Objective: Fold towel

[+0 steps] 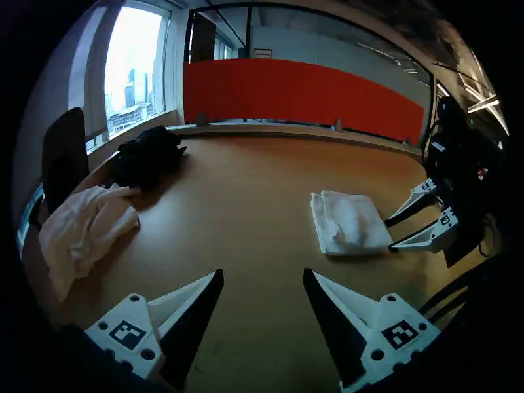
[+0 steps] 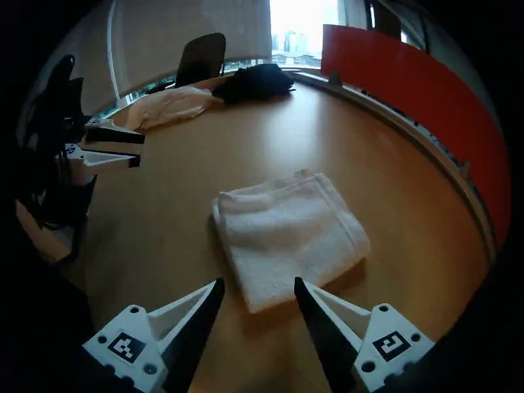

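Towel (image 2: 291, 232) lies folded on table (image 2: 164, 190); left claw (image 1: 262, 272) and right claw (image 2: 259, 281) hover open.

Left gripper view rides low behind the left gripper (image 1: 262, 272), facing across the surface (image 1: 262, 196) to the red panel (image 1: 301, 92) and window (image 1: 134, 65); towel (image 1: 347, 223) off right, mid-range. Right gripper view sits behind the right gripper (image 2: 257, 281), tilted down, towel just ahead. Both share surface, towel, crumpled cloth (image 1: 85, 229), dark bundle (image 1: 147, 154), red panel, each other's gripper.
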